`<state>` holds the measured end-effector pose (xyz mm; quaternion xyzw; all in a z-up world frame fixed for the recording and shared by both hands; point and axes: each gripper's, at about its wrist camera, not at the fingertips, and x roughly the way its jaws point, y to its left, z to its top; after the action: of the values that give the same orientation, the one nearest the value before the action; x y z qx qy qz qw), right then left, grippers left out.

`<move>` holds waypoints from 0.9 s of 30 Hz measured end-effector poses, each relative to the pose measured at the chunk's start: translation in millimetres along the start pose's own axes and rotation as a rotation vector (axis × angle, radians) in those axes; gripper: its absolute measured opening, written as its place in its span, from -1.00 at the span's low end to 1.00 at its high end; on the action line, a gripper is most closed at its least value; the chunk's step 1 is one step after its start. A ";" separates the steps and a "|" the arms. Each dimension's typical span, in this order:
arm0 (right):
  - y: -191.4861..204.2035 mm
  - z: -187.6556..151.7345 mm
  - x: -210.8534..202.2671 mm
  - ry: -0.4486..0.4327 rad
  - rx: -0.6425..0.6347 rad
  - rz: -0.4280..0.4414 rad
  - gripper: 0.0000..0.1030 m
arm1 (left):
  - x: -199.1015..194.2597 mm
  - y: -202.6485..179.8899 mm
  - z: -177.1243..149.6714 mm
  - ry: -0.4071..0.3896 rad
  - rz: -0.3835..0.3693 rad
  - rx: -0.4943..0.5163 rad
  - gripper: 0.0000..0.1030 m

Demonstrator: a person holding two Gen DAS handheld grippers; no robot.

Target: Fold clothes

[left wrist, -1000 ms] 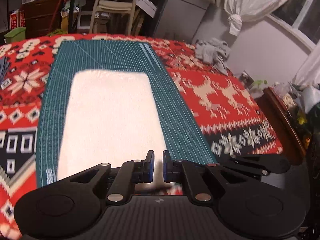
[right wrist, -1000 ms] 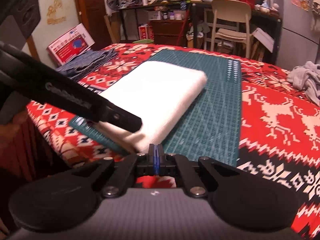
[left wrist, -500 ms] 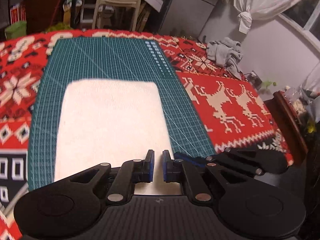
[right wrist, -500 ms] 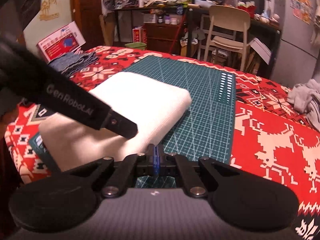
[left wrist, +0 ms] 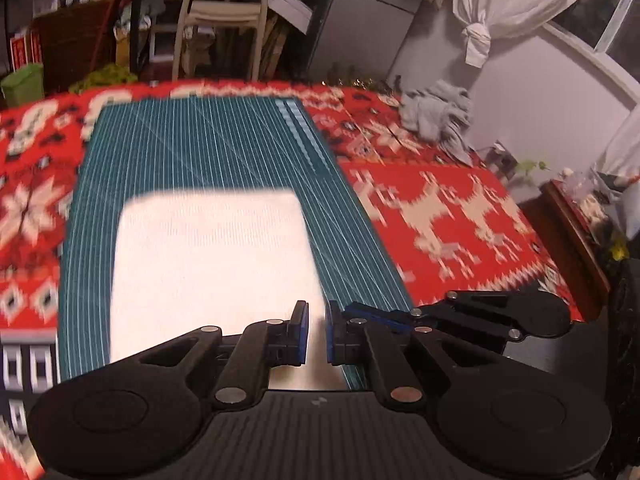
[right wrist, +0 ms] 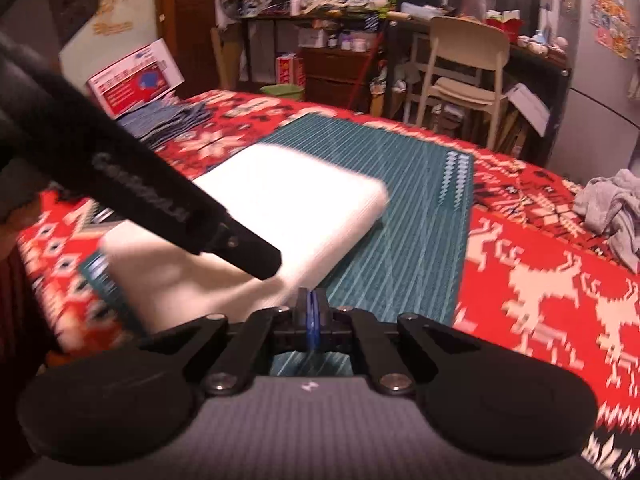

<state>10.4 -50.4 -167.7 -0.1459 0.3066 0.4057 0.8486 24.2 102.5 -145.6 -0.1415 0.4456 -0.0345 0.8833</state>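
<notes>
A white folded cloth point(left wrist: 208, 264) lies on a green cutting mat point(left wrist: 200, 144) over a red patterned tablecloth point(left wrist: 440, 220). My left gripper point(left wrist: 316, 336) hovers over the cloth's near right part, its blue pads a narrow gap apart with nothing seen clamped. In the right wrist view the same cloth point(right wrist: 288, 204) looks thick and blurred, and the left gripper point(right wrist: 260, 262) reaches across it from the left. My right gripper point(right wrist: 310, 316) is shut, pads touching, just off the cloth's near right corner above the mat point(right wrist: 400, 220). The right gripper point(left wrist: 360, 312) also shows beside the left one.
A crumpled grey garment point(left wrist: 436, 112) lies at the table's far right. Folded blue cloths point(right wrist: 168, 124) and a red and white box point(right wrist: 132, 78) sit at the far left. A cream chair point(left wrist: 224, 12) and cluttered shelves stand behind; a wooden side table point(left wrist: 572, 232) is at right.
Both grippers have moved forward and up over the table, so the cloth's near edge now lies under the left fingers. Finger spacing is unchanged on both.
</notes>
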 end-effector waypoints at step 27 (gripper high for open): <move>-17.1 6.7 18.0 -0.009 0.033 -0.033 -0.96 | 17.8 8.6 29.1 -0.034 0.017 -0.015 -0.86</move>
<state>35.1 -47.1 -174.0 -0.1351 0.3071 0.3872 0.8588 57.6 113.7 -145.4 -0.1450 0.4322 -0.0211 0.8898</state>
